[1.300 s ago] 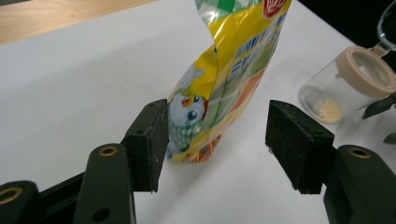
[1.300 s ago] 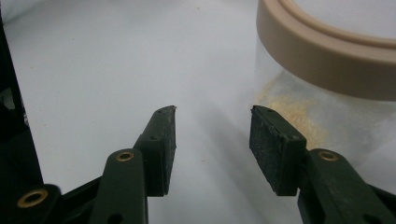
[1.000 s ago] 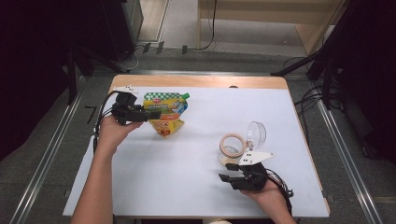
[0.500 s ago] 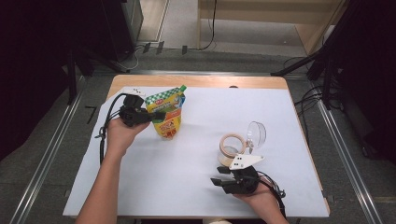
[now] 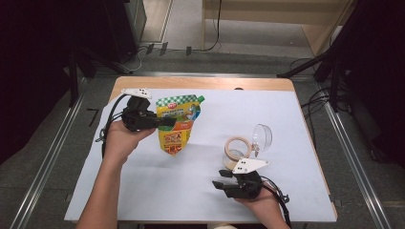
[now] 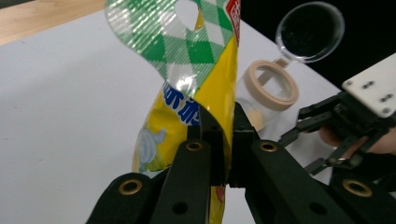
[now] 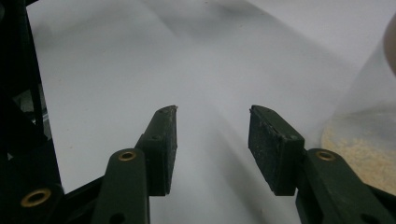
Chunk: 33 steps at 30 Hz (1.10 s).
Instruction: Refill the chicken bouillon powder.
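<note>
A yellow pouch [image 5: 177, 125] with a green checked top hangs upright off the white table sheet [image 5: 143, 191], at back left. My left gripper [image 5: 167, 122] is shut on its side edge; in the left gripper view the pads [image 6: 211, 135] pinch the pouch [image 6: 210, 88] flat. A clear jar [image 5: 237, 150] with a tan rim stands right of centre, its round hinged lid [image 5: 261, 136] swung open. My right gripper [image 5: 219, 185] rests near the front edge just in front of the jar, open, with nothing between its pads [image 7: 275, 149]. The jar [image 7: 369, 135] sits to their right.
The white sheet covers a wooden table [image 5: 205, 83] whose far edge shows bare. Black stands and cables crowd the floor beyond the table. The right gripper [image 6: 327, 126] also appears past the pouch, beside the jar [image 6: 271, 88].
The pouch lay flat on the sheet; my left gripper has closed on it and lifted it upright. The right hand has shifted slightly along the front edge.
</note>
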Each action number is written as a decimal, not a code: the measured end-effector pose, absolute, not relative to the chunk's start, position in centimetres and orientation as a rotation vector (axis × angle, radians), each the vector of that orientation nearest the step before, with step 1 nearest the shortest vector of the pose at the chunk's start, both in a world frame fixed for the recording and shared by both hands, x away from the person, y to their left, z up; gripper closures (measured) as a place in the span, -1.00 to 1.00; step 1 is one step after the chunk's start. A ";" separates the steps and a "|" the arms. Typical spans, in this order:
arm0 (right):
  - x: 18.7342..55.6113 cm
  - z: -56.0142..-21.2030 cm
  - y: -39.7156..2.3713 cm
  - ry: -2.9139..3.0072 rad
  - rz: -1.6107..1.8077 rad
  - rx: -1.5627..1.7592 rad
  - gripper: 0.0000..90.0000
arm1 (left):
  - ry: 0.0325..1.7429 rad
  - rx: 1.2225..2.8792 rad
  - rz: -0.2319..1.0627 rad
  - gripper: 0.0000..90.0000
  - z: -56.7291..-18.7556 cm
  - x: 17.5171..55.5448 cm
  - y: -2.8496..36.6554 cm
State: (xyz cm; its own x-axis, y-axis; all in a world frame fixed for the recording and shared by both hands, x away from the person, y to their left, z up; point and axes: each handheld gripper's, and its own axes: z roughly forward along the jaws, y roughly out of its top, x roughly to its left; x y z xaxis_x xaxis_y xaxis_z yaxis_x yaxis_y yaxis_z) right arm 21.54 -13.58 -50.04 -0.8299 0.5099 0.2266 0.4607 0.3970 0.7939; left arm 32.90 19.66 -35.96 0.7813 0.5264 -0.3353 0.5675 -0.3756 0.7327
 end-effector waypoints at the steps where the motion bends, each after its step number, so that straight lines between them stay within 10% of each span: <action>1: 21.5 -50.1 -13.5 2.583 1.438 0.898 0.20 | 0.811 2.047 -0.068 0.99 -35.8 32.8 19.5; 18: 21.8 -51.3 -11.6 2.530 1.463 0.969 0.30 | 0.671 2.127 -0.119 0.98 -33.6 30.3 15.5; 33: 22.5 -51.8 -10.7 2.425 1.428 1.014 0.81 | 0.513 2.178 -0.211 0.98 -32.8 27.9 11.8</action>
State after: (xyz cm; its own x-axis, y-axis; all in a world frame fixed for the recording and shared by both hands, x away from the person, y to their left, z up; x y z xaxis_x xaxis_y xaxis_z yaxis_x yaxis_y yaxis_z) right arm 22.49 -10.74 -51.82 -0.7604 0.6179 0.2002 0.4748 0.3184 0.8205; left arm 27.86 11.79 -32.83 0.9009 0.2863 -0.3262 0.4330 -0.5415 0.7206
